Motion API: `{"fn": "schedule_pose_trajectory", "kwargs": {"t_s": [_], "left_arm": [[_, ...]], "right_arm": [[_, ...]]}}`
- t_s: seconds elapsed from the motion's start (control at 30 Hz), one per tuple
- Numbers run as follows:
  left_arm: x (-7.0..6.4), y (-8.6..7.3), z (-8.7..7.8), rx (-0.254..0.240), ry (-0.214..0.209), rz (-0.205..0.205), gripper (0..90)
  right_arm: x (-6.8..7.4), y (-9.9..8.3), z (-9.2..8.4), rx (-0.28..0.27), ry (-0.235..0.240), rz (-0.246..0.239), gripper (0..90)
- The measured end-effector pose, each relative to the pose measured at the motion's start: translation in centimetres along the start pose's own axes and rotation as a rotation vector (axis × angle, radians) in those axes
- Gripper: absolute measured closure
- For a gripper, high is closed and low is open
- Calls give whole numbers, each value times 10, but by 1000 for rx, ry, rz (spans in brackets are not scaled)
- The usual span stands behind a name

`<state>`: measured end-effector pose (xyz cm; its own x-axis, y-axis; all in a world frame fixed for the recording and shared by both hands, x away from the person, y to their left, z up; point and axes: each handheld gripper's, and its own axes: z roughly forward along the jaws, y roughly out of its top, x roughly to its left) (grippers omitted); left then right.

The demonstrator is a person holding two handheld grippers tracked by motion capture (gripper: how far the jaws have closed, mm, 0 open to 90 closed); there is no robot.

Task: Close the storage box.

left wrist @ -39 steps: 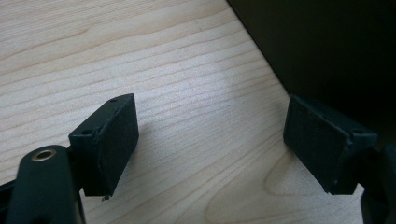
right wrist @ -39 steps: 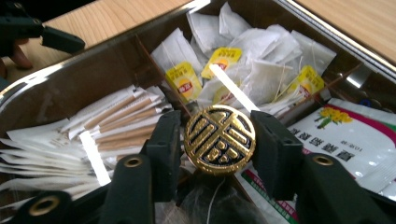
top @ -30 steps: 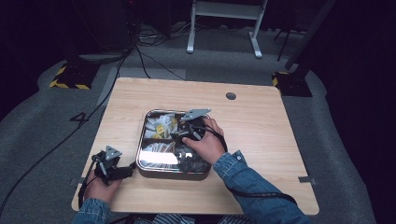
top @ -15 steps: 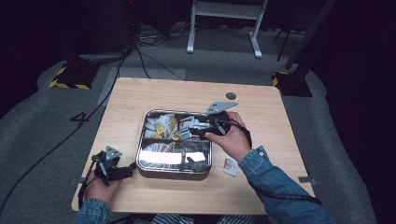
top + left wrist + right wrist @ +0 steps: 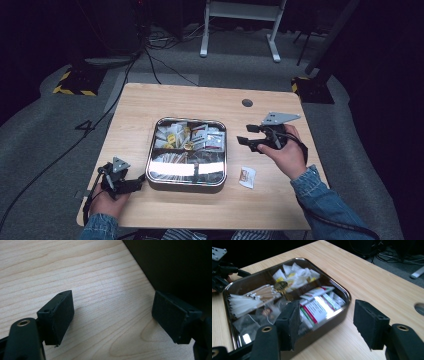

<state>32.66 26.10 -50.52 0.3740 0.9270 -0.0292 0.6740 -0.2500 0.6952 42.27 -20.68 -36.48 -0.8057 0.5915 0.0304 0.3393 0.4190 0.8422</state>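
The right gripper (image 5: 248,142), jaws just widened and empty, hung at frame right beside the tray (image 5: 220,176); a packet (image 5: 246,176) lay below it, apparently unloaded. The left gripper (image 5: 136,185) rested slack, lower left.

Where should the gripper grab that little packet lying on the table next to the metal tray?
The small packet lies flat on the wooden table, just right of the metal tray. Best guess: come straight down from above with the right gripper, whose jaws are open and empty, and pinch across its two long edges. Flat as it is, one jaw may need to slide under an edge.
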Motion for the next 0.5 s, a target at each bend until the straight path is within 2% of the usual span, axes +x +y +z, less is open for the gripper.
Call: {"fn": "schedule_pose_trajectory", "kwargs": {"t_s": [0.13, 0.23, 0.3, 0.43, 0.5], "left_arm": [[0, 0, 0, 3, -1, 1, 186], [0, 0, 0, 0, 0, 1, 186], [0, 0, 0, 0, 2, 0, 186], [0, 0, 0, 0, 3, 0, 185], [0, 0, 0, 4, 1, 1, 185]], "right_arm": [[-12, -18, -13, 18, -19, 15, 377], [-16, -29, -20, 29, -27, -7, 371], [-16, -38, -27, 16, -45, -20, 374], [-22, -60, -37, -6, -54, 35, 374], [-24, -70, -40, 0, -60, 56, 374]]}}
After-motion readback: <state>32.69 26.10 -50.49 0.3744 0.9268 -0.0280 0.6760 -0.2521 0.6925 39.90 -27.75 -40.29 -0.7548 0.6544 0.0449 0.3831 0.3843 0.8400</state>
